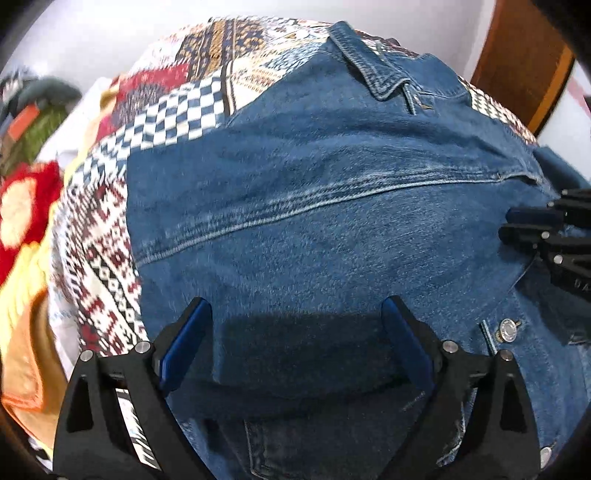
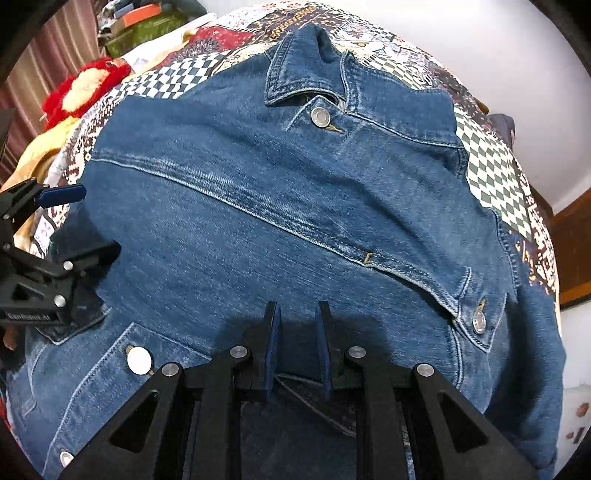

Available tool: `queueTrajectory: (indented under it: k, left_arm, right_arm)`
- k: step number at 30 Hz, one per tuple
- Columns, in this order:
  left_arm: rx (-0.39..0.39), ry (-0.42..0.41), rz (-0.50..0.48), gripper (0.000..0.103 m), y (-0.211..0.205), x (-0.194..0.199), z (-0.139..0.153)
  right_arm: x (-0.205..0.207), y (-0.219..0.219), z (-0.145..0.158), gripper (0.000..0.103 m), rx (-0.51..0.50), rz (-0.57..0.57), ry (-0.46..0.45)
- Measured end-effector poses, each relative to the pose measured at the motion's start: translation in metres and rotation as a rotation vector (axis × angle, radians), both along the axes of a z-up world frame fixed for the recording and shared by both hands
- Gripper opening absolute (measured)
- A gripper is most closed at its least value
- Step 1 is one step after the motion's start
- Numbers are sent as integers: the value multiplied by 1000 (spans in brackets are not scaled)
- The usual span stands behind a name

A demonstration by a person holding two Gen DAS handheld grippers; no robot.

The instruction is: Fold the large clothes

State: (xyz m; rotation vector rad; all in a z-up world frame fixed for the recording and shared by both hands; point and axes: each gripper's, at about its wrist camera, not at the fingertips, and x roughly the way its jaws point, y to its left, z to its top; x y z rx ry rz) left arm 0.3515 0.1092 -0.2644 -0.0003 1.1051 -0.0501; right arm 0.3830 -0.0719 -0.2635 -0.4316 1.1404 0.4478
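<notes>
A blue denim jacket (image 1: 314,184) (image 2: 295,203) lies spread on a patchwork bedspread (image 1: 184,110) (image 2: 495,173), its collar (image 1: 373,62) (image 2: 306,62) at the far end. My left gripper (image 1: 295,302) (image 2: 99,219) stands wide open just above the denim near the jacket's left side, with nothing pinched between its blue pads. My right gripper (image 2: 298,306) (image 1: 506,223) is over the near right part of the jacket. Its jaws are almost together, with a dark fold of denim caught low between them. Metal snap buttons (image 2: 139,361) show near both grippers.
A red and cream knitted piece (image 1: 22,206) (image 2: 85,85) and orange-yellow cloth (image 1: 22,314) lie at the bed's left. Green and orange boxes (image 2: 144,29) are stacked at the far left. Wooden furniture (image 1: 517,62) (image 2: 572,251) stands against the white wall on the right.
</notes>
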Motion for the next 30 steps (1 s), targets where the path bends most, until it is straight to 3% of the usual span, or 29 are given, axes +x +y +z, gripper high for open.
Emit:
queueTrajectory:
  k: [4,5,6,8,9,13,17,23,30]
  left_arm:
    - [8,5,-3,95,-2,-9,0]
    - [15,5,-7,95,-3,-12,0]
    - [20,5,-8,95,-4,-14,0]
    - [17,9,-5,95,-4,-21,1]
    - [14,11,-2,95,-3,-23,1]
    - [8,32,8,95,-3,-34,2]
    - [71,38,-24,94,-11,-46,10]
    - [59,-63,-50,94,-30,-50,56]
    - [5,-170,-103,94,-69,-30,104]
  right_arm:
    - [-7,0,2,15,-50,4,-29]
    - [-8,-3,3,24,-68,6,-41]
    - [-12,-7,5,33,-95,2,-63]
    - [-16,-12,6,90,-203,-31,-165]
    - [-18,-16,7,95,-228,-41,-201]
    - [-24,-45,24,94,-118,-90,-150]
    - [-42,-76,71,94,1,-136,-222]
    - [-60,-138,141,94,160,-262,-324]
    - [-66,-238,169,94,279,-491,-333]
